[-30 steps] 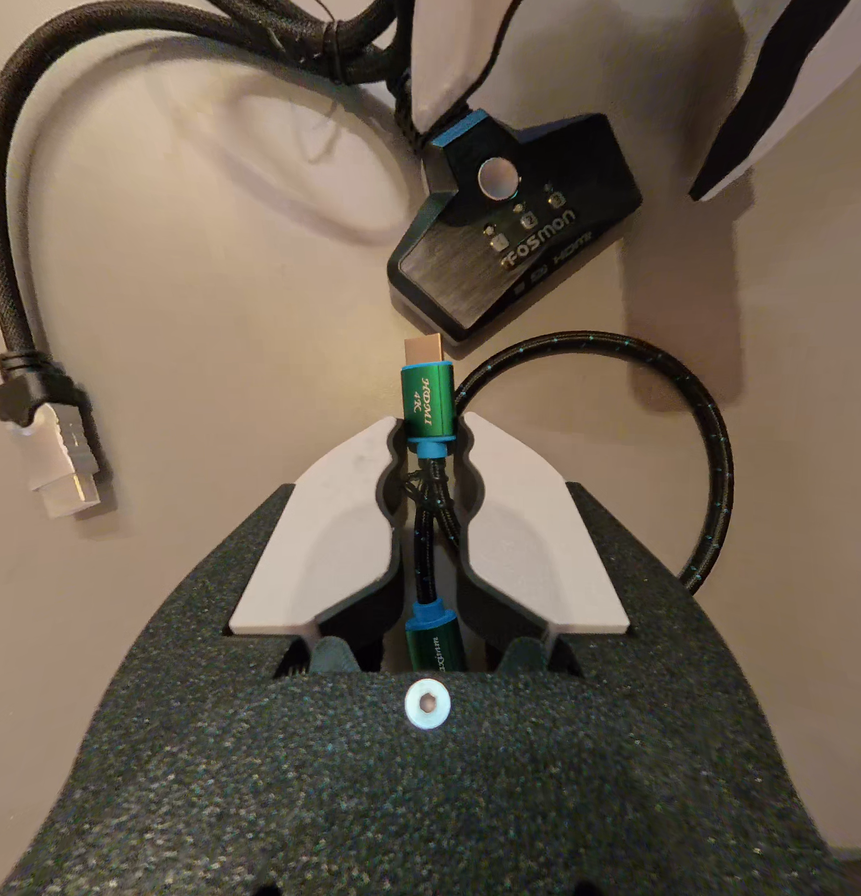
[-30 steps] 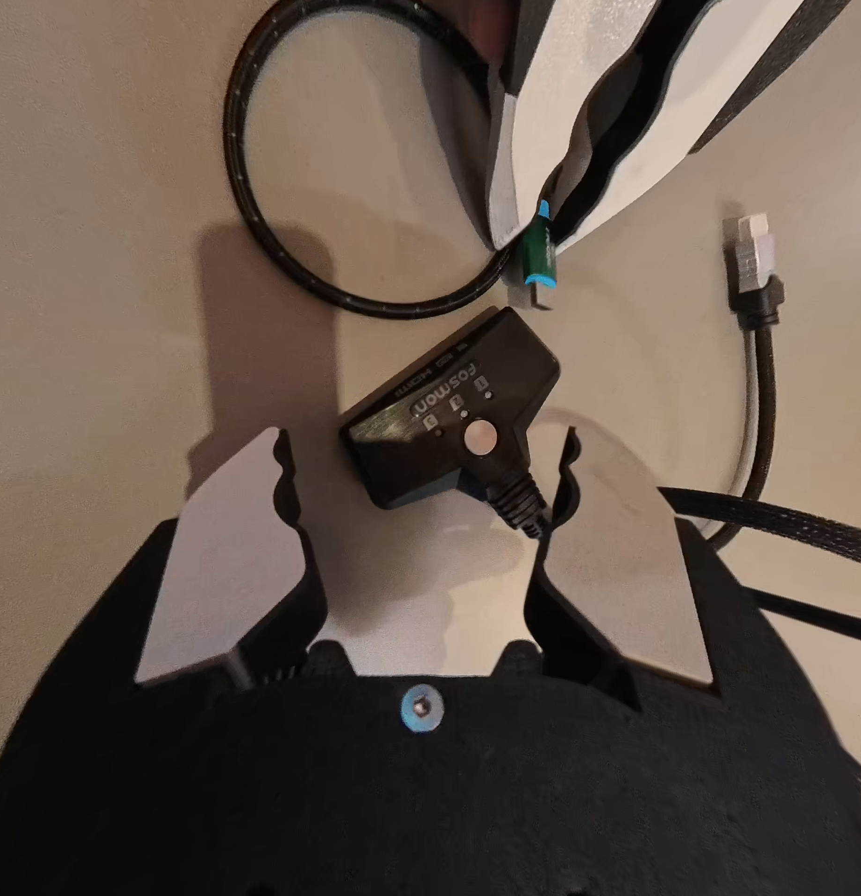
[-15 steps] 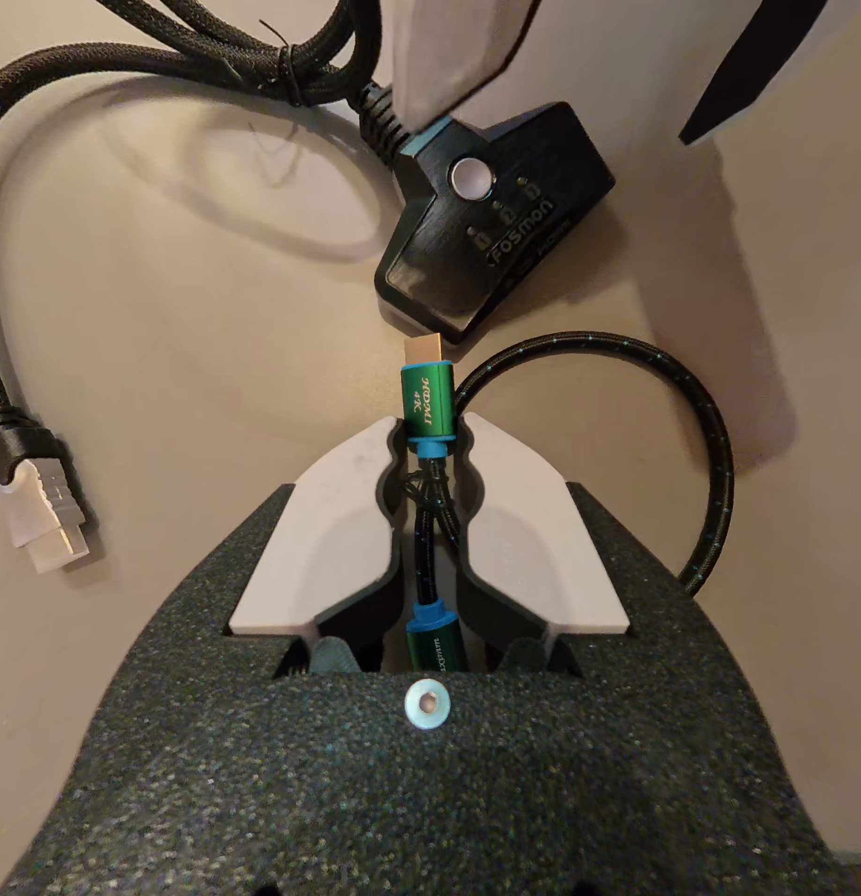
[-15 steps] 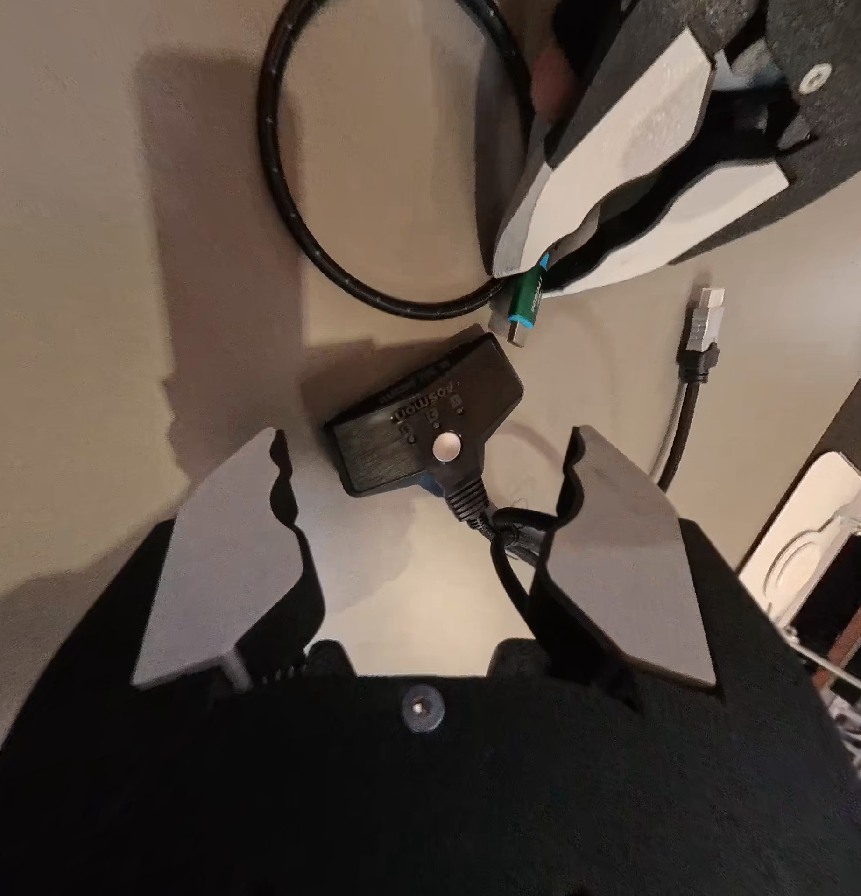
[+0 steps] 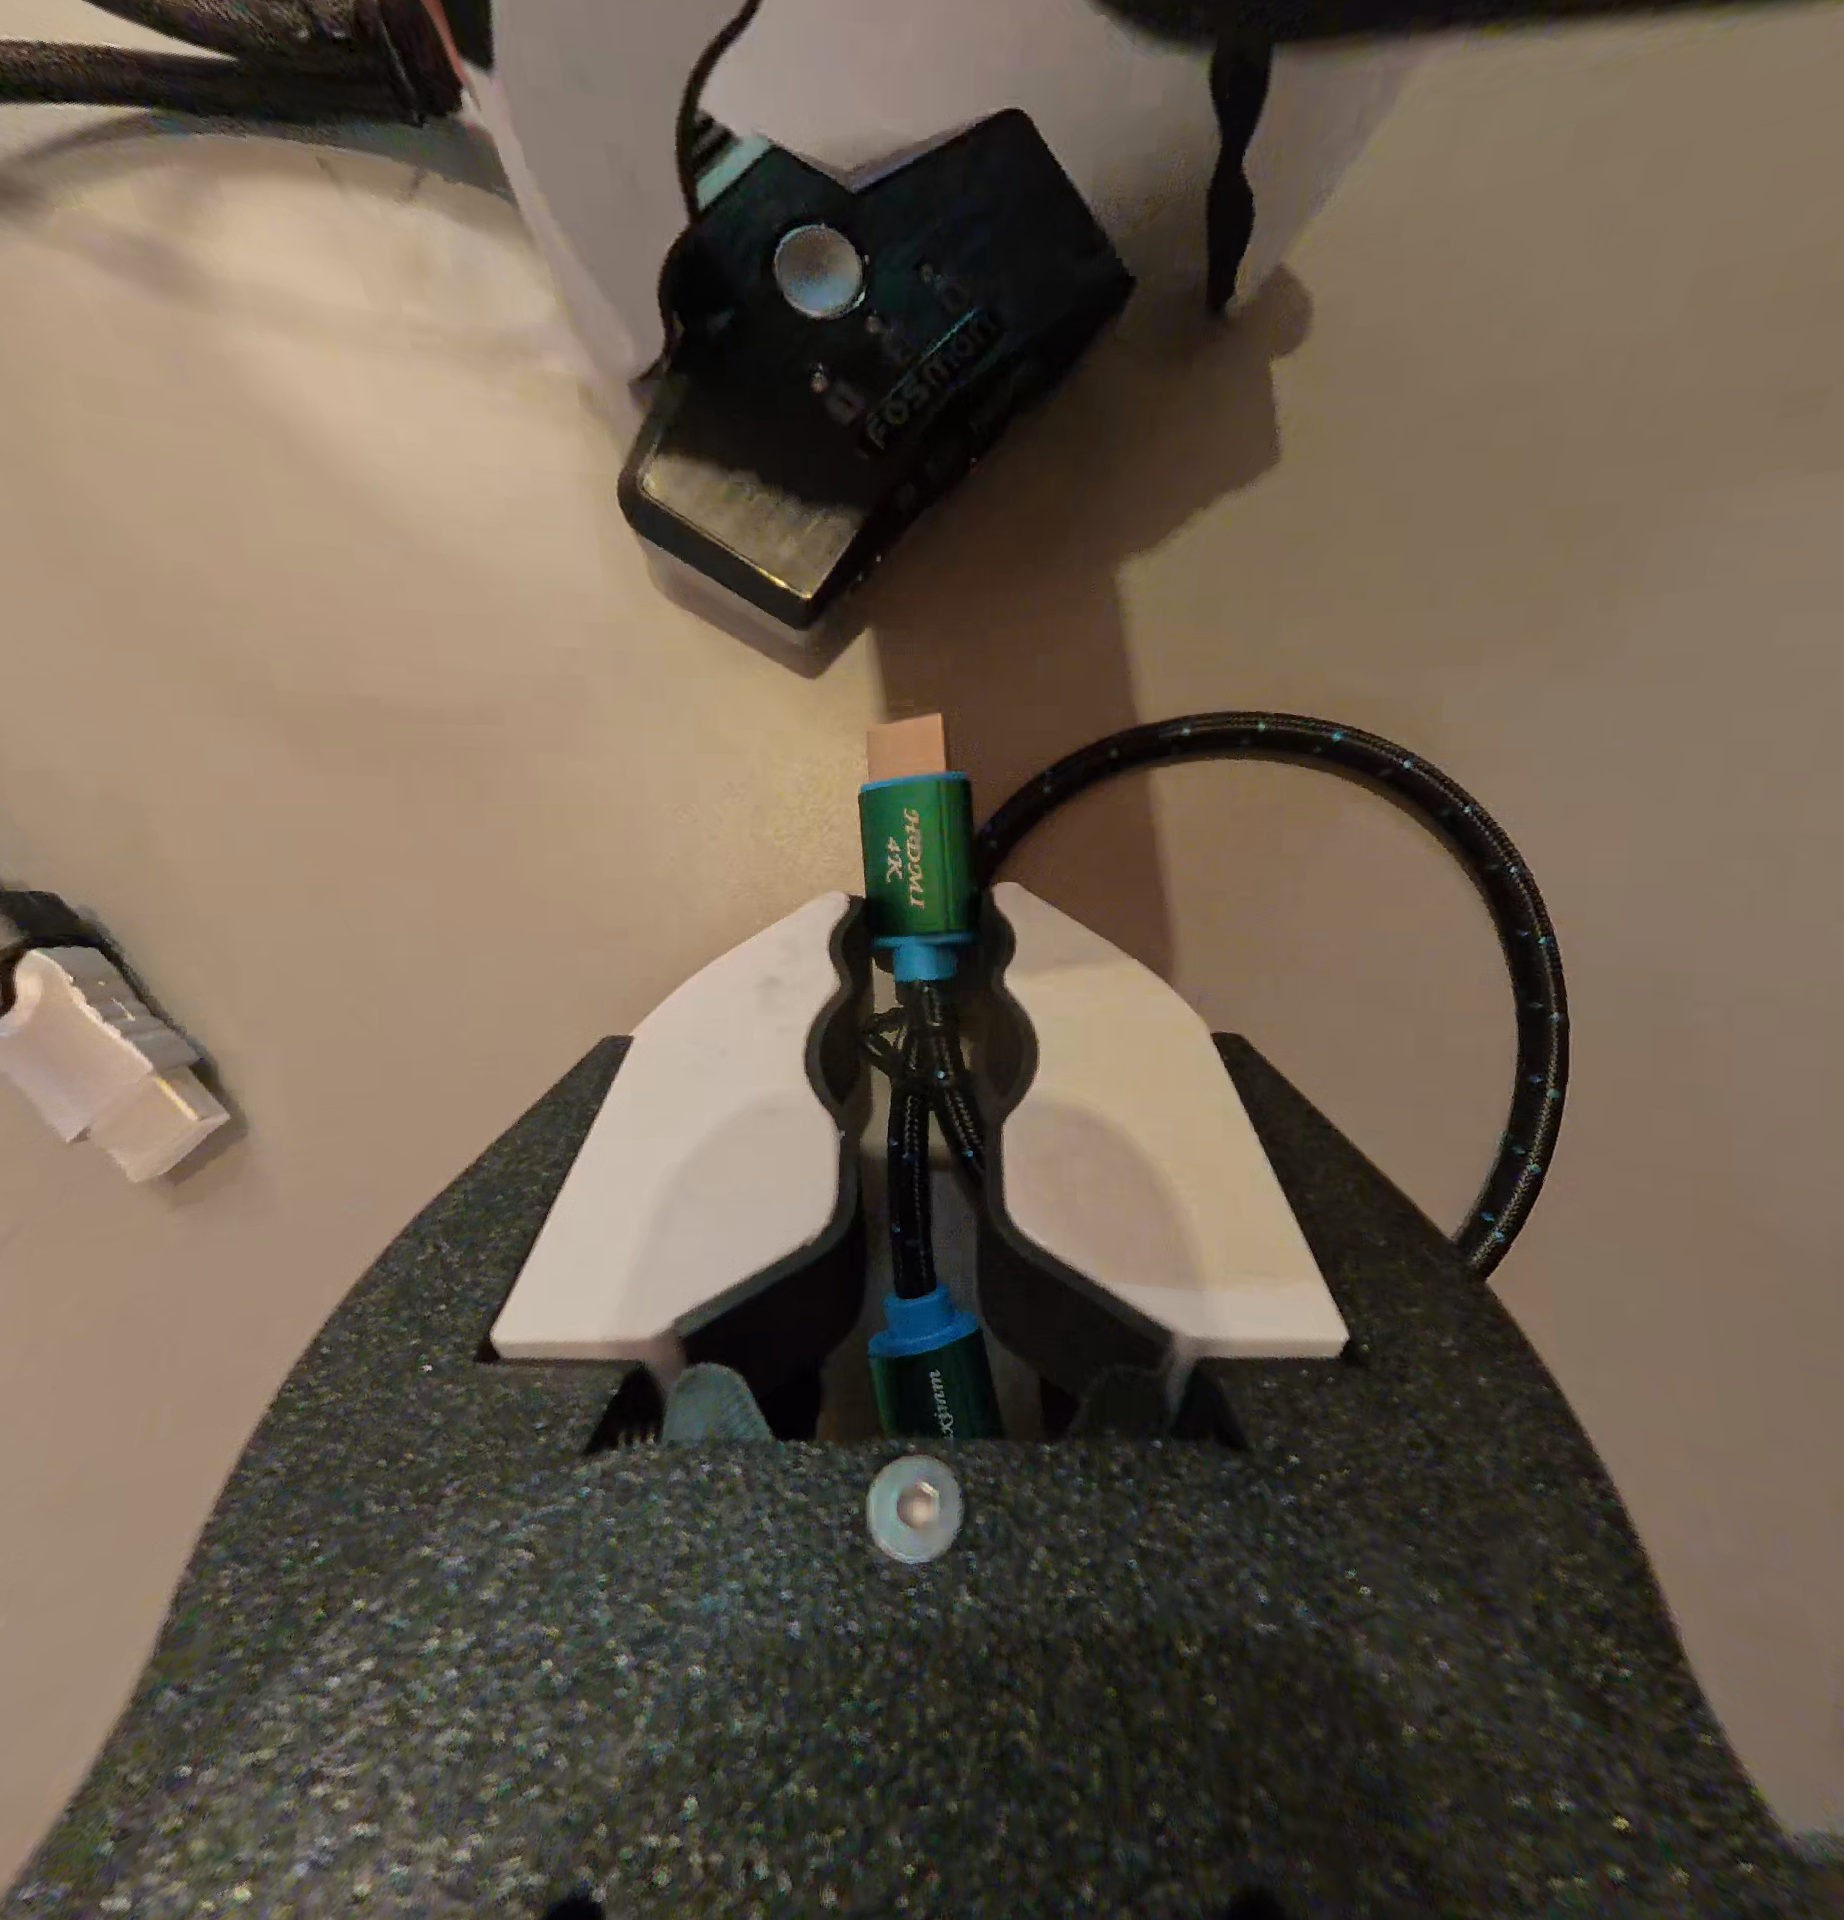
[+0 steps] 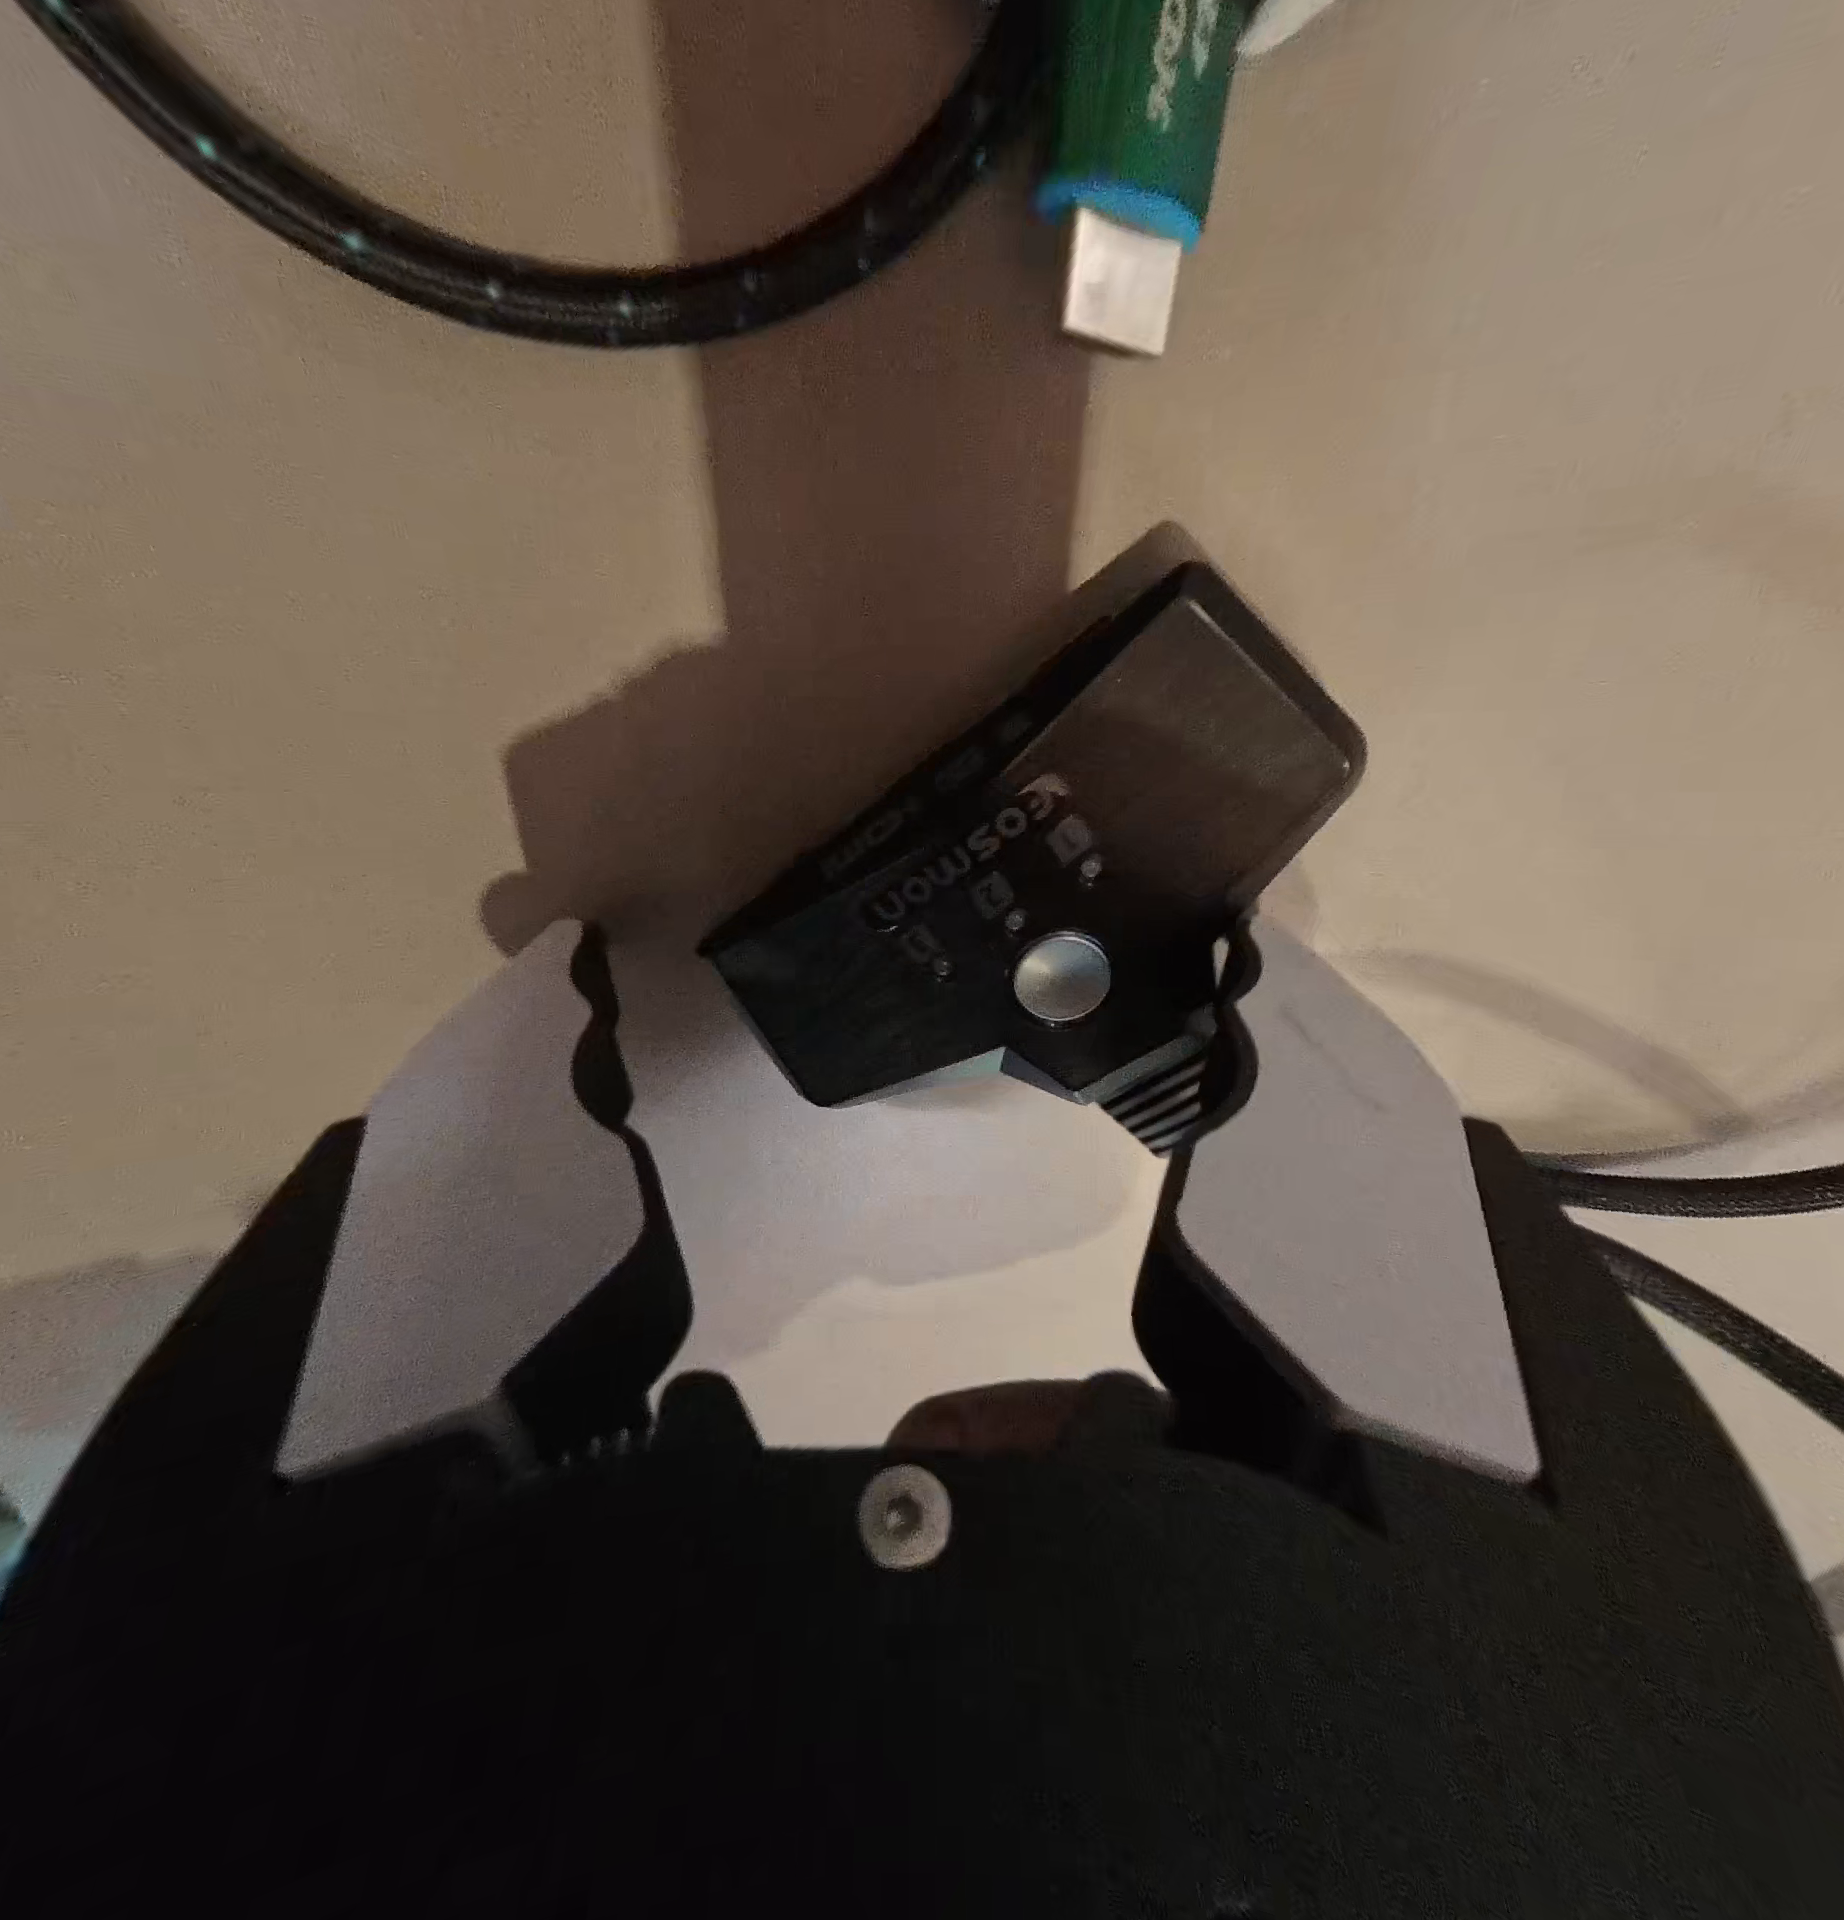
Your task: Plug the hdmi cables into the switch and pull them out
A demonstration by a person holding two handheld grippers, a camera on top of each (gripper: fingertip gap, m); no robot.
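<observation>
Your left claw (image 5: pixel 916 914) points forward, low over the worktop (image 5: pixel 326 727), clamped on a green plug (image 5: pixel 916 852); its long axis and metal tip aim at the black switch box (image 5: pixel 876 395). Your right claw (image 6: pixel 918 956) is wide, straddling that box.

Gold lettering on green plug (image 5: pixel 916 857); pale brand name and port nos. on black switch box (image 6: pixel 1043 883).
</observation>
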